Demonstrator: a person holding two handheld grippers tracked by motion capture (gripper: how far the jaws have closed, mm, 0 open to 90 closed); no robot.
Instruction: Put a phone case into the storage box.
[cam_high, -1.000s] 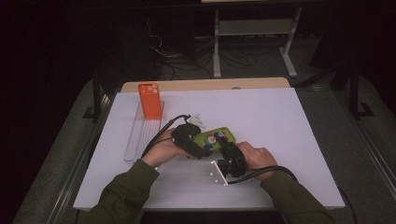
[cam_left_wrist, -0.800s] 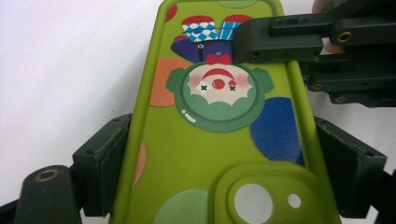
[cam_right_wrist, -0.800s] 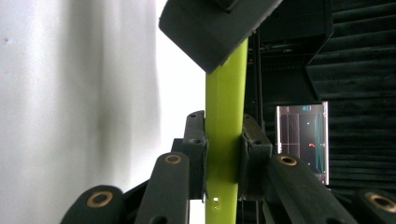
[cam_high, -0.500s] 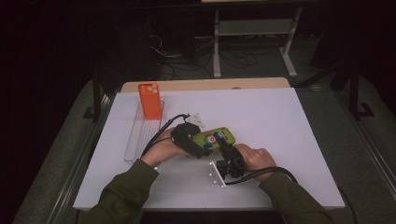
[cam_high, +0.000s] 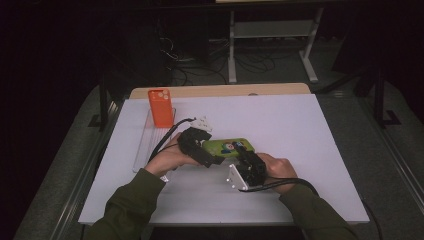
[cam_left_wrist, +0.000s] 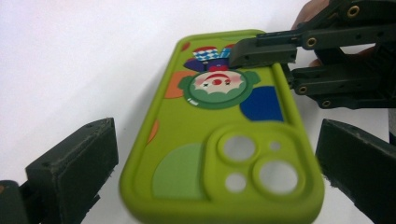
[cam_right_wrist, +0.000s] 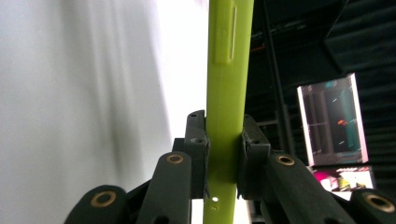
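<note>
Right gripper (cam_right_wrist: 223, 154): jaws clamped on the thin edge of the green phone case (cam_right_wrist: 229, 93), one pad on each face.
Left gripper (cam_left_wrist: 210, 172): jaws spread wide, either side of the case's camera end, not touching it.
Green phone case (cam_high: 227, 147): at table centre, between both grippers; clown print up.
Orange phone case (cam_high: 160, 107): toward 10 o'clock, upright in a clear rack (cam_high: 150, 145).
Table (cam_high: 310, 145): white top.

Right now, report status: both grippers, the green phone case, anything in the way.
Right gripper shut on the green phone case, pinching its edge. Left gripper open, jaws either side of the camera end. Orange case stands in the clear tray, well apart.
</note>
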